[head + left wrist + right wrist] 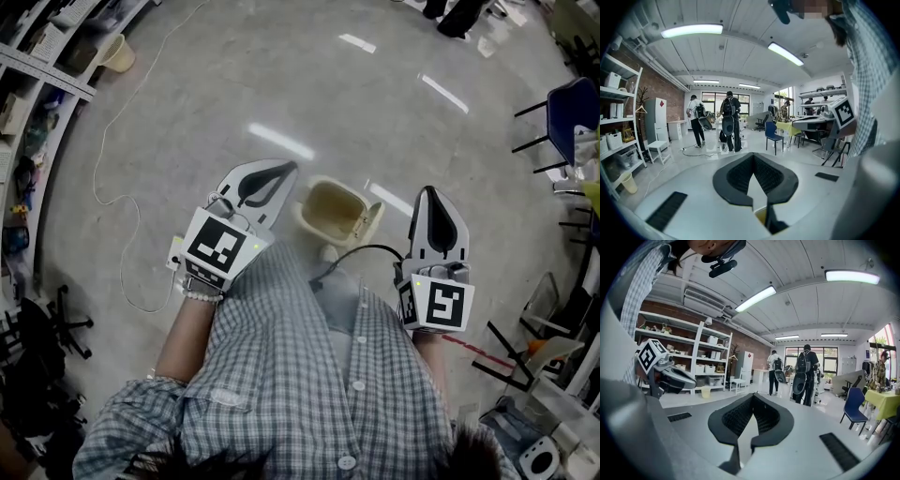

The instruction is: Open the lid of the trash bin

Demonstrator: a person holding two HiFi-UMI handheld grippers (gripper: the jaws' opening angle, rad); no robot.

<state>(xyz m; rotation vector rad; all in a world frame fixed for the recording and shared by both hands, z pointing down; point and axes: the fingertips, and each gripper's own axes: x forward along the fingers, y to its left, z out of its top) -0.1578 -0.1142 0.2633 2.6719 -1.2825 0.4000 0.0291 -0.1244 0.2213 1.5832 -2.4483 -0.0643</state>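
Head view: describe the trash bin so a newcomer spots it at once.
On the grey floor, just ahead of the person's checked shirt, between the left gripper and right gripper, stands the trash bin. It is beige, with its lid tipped up on the right gripper's side; the other beige bucket sits far off by the shelves.

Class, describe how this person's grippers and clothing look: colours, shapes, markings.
Both the left gripper and right gripper are white, leaf-shaped shells with black ribbed pads; each carries a black-and-white marker cube. A checked shirt and bead bracelet are worn.
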